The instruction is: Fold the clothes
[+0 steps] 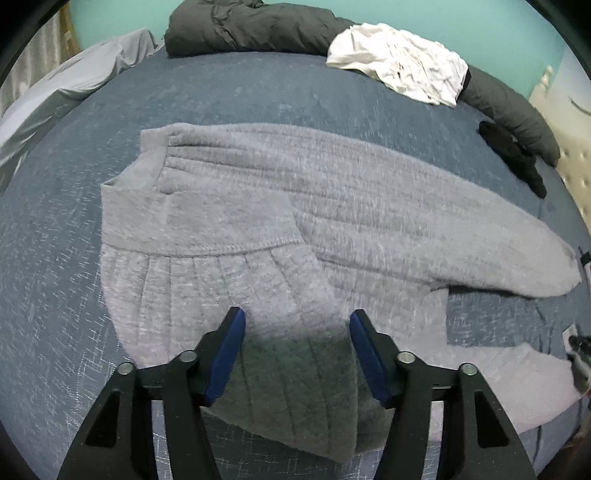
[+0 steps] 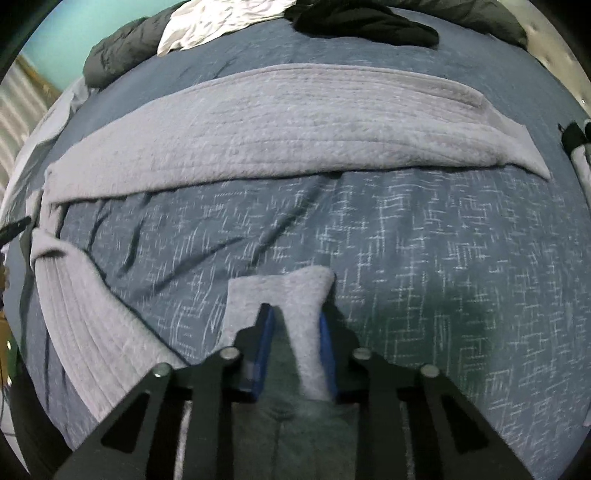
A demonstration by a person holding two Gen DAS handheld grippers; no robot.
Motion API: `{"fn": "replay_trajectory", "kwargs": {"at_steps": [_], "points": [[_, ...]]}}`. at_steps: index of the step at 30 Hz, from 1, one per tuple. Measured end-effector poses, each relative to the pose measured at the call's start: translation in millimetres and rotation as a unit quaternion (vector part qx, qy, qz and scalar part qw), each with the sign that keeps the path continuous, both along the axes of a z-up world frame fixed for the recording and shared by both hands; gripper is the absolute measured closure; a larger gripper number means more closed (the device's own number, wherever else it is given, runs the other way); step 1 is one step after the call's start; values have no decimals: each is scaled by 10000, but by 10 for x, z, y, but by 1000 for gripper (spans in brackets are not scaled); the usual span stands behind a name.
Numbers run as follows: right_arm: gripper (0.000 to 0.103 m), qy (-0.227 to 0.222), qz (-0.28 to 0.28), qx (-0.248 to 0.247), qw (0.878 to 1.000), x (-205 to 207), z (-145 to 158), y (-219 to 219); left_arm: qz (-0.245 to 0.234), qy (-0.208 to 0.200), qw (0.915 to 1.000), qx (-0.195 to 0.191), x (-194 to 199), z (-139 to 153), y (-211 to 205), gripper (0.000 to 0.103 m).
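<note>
A grey fleece garment (image 1: pixel 258 206) lies spread flat across the middle of the blue patterned bed (image 1: pixel 55 258). The left gripper (image 1: pixel 297 354) hovers over its near hem, jaws apart with nothing pinched between them. Along the bed's far edge sit a dark jacket (image 1: pixel 251 26) and, to its right, a crumpled white cloth (image 1: pixel 402 59). The right gripper (image 2: pixel 295 350) has its jaws clamped on a fold of the garment's cuff near the bed's near edge.
</note>
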State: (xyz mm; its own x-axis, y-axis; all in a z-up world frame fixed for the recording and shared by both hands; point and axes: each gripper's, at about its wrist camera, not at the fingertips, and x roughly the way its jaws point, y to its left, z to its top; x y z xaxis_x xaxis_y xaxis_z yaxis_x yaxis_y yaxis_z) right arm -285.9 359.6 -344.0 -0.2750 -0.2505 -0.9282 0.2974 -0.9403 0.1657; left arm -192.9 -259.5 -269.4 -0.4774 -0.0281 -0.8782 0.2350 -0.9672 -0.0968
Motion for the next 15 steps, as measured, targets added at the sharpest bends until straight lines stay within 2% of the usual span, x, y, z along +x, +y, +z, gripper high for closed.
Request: {"fn": "replay_trajectory", "kwargs": {"at_steps": [2,4,6,9,15], "points": [[91,46,12,17,10000,49,2,4,-33,-68,10000,-30,-5,-45,-4,61],[93,80,3,6,10000,70,6,1,-67,-104,9999,32,-6,-61,-20,84],[94,136,-27,-4,9999,103,30,-21,-83,-100,9999,-5,6,-39,-31,90],[94,234,-83,-44,9997,117,156,55,-86,-22,10000,16,58,40,-64,95],[95,583,-322,-194,9976,195,583,279,93,361,9992,148,305,392,-227,96]]}}
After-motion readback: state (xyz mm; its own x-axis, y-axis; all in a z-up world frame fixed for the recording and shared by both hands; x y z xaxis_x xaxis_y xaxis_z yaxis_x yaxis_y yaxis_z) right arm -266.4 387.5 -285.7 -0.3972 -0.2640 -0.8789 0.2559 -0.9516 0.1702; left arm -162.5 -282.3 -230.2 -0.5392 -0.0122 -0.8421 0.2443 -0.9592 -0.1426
